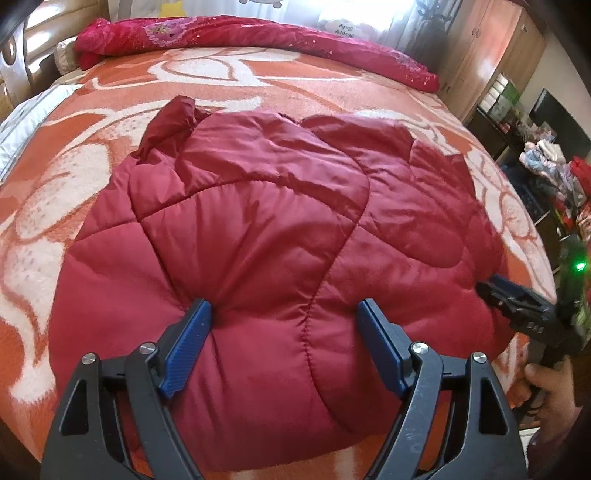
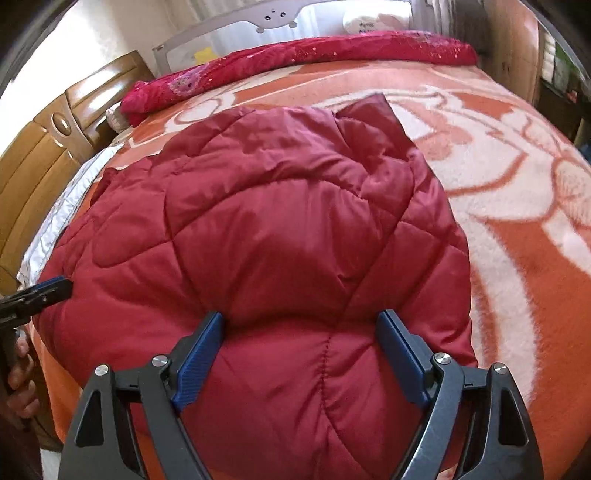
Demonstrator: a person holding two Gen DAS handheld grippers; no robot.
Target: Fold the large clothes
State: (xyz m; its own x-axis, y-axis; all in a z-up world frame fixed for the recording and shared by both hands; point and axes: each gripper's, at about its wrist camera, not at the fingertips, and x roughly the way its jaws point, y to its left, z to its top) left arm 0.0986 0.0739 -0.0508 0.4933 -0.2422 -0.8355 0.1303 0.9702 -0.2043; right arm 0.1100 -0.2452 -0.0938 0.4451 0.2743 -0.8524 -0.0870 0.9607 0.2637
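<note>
quilted jacket (image 1: 258, 229): 1, on bed | grippers: 2 | left gripper (image 1: 284, 310) fingers apart | right gripper (image 2: 301, 321) fingers apart

Orange-white blanket (image 1: 258, 85) on bed; pink quilt (image 1: 240, 35) rolled behind; wooden headboard (image 2: 44, 155).

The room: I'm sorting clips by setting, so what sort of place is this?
Most likely a home bedroom: the quilted jacket lies on a bed's orange blanket, with a wooden headboard and wardrobe nearby.
</note>
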